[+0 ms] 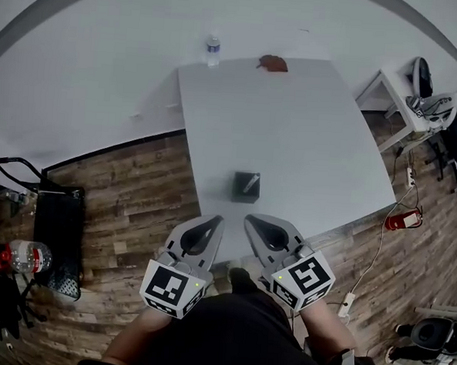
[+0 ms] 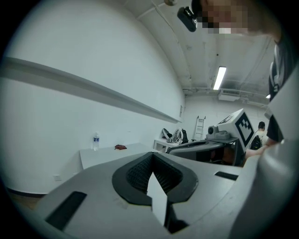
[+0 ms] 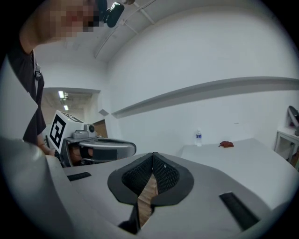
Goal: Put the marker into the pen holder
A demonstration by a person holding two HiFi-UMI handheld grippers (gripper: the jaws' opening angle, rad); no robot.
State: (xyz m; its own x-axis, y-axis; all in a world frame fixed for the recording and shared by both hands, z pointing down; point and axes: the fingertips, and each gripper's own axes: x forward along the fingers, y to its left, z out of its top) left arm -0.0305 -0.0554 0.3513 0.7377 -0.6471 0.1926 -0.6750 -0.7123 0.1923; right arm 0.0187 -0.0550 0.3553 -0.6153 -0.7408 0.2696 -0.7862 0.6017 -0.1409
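Note:
A black square pen holder point(image 1: 246, 187) stands on the white table point(image 1: 293, 128), near its front edge. A slim pale thing, apparently the marker point(image 1: 251, 184), leans inside it. My left gripper point(image 1: 214, 219) and right gripper point(image 1: 250, 218) hover side by side at the table's front edge, just short of the holder. Both are shut, tips meeting, with nothing between them. In the left gripper view the left gripper point(image 2: 152, 154) points along the table, and the right gripper point(image 3: 153, 154) does the same in its own view. The holder is hidden in both gripper views.
A water bottle point(image 1: 213, 50) and a red-brown object point(image 1: 273, 62) sit at the table's far edge. On the wooden floor, a black cart point(image 1: 56, 229) stands at the left and a red device point(image 1: 402, 219) with cables at the right. A white desk point(image 1: 403, 111) is far right.

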